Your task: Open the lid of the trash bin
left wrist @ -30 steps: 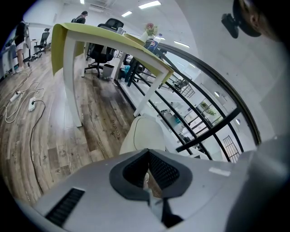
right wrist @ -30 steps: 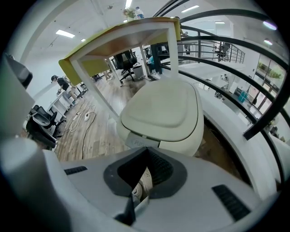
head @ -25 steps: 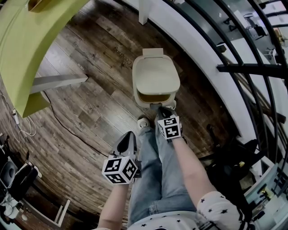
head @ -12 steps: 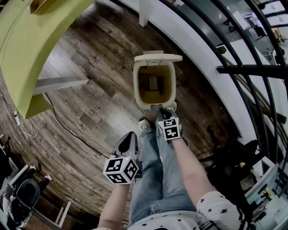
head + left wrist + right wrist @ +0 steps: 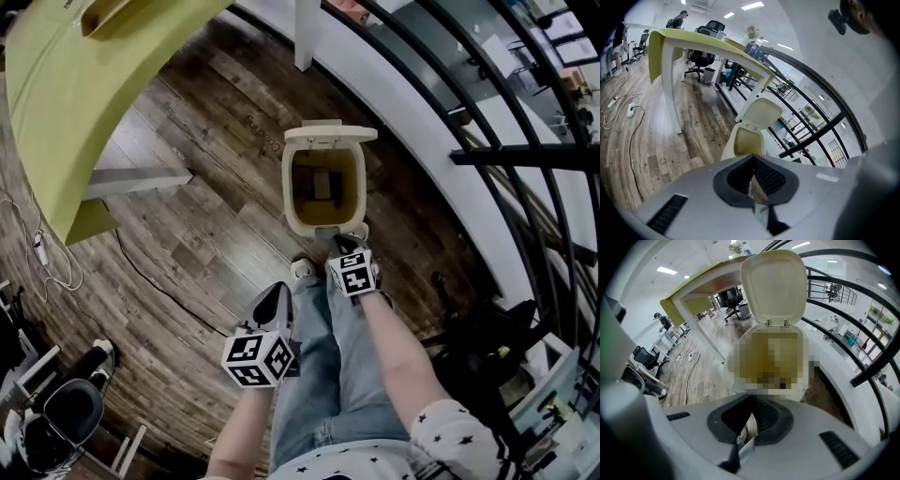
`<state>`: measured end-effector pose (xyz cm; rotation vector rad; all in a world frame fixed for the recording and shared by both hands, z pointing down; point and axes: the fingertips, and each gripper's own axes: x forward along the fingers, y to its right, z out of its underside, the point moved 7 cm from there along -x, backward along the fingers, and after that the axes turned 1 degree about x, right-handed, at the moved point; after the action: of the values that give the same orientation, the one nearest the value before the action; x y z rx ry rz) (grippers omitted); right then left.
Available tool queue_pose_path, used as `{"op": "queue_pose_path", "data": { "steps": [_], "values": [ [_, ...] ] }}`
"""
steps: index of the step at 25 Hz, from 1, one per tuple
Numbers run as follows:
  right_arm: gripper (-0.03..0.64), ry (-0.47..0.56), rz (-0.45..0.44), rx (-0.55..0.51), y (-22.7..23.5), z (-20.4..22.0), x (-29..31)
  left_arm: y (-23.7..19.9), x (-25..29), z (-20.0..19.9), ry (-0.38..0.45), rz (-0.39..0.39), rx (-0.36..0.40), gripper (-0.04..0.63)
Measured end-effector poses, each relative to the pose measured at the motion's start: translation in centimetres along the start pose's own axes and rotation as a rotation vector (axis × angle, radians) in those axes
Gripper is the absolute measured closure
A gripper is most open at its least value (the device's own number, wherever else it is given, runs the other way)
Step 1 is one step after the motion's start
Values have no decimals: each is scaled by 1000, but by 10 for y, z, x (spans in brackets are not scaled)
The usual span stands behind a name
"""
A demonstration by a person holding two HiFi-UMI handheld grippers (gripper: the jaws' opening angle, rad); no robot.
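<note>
Our right hand-held gripper reaches down to the open trash bin, clenched empty. Our left hand-held gripper hangs back, likewise clenched.

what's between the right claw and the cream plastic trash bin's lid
Nothing visible. The right claw is at the near rim of the cream plastic trash bin; only its open mouth lies between it and the cream lid, already standing up at the far side.
</note>
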<state>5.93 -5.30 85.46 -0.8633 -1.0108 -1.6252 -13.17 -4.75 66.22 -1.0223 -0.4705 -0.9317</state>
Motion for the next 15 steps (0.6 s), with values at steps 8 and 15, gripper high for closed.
{"op": "queue_pose_path", "data": {
  "steps": [8,15],
  "values": [
    [624,48,-9,14,-4,-16,-27,15,-13,-10,21,2,1,583],
    [623,91,-27,15,-13,-35,-64,32,-30,-22,32,14,6,583]
  ]
}}
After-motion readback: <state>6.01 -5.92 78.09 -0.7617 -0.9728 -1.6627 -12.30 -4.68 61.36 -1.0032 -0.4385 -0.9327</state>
